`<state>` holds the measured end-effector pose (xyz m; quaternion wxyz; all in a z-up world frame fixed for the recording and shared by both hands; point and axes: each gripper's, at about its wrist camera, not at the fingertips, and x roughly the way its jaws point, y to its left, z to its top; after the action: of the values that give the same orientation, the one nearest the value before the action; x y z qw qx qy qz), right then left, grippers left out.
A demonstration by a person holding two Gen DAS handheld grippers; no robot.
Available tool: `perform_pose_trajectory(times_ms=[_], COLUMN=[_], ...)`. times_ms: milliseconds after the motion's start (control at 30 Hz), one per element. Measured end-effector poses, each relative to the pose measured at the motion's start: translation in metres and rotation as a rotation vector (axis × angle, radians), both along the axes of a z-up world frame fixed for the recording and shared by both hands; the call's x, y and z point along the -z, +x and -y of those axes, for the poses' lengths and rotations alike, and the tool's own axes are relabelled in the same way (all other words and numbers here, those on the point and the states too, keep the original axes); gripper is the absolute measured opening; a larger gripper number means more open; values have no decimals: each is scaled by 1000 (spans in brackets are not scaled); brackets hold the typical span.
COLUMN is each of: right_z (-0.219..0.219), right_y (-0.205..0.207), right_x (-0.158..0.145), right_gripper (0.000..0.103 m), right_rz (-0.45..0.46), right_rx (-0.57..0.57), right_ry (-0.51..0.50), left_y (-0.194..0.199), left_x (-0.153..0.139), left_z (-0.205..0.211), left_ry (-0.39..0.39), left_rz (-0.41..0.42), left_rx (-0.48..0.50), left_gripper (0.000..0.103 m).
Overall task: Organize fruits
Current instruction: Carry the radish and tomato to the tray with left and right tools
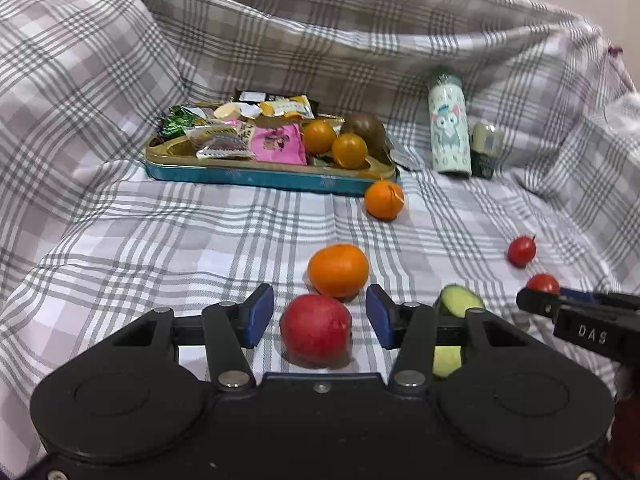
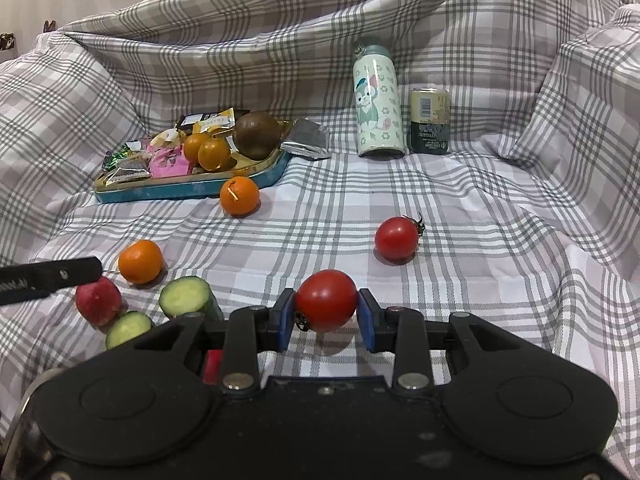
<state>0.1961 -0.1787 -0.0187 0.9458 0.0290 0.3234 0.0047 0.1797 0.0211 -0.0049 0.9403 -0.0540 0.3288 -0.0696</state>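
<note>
Between the wide-open pads of the left gripper (image 1: 316,316) a red fruit (image 1: 315,328) is framed, ungripped; only three fruits are seen in the tray (image 1: 256,174). Opposite, a tomato (image 2: 326,300) is clamped by the right gripper (image 2: 326,316) — most remains loose.

A surface draped in grey-and-white checked cloth (image 2: 400,216), rumpled up at the back and sides, carries everything. Directly on it: a red fruit (image 1: 316,330) between the left gripper's (image 1: 318,316) fingers; an orange (image 1: 338,270) just beyond it; two cucumber pieces (image 2: 186,296) to its right; a second orange (image 2: 239,196) against the front wall of a blue tin tray (image 2: 192,190). Ahead of the right gripper (image 2: 326,312) lies a tomato (image 2: 397,239), and well beyond it stand a printed bottle (image 2: 378,104) and a can (image 2: 429,121) side by side, with a silver packet (image 2: 306,140) to their left.
</note>
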Motion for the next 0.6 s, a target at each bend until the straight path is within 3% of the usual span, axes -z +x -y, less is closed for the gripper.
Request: perform_pose_trajectory(times_ms=[500, 600], right_z=[-10, -11], right_y=[0, -1], right_x=[2, 2], right_gripper=[35, 35], right_rz=[-2, 5], right_rx=[-47, -46], right_ry=[-36, -42], left_y=[8, 7], left_x=[14, 13], left_z=[8, 8], left_ry=[80, 74], left_rz=[-61, -49], left_rx=[0, 9], left_gripper=[56, 51])
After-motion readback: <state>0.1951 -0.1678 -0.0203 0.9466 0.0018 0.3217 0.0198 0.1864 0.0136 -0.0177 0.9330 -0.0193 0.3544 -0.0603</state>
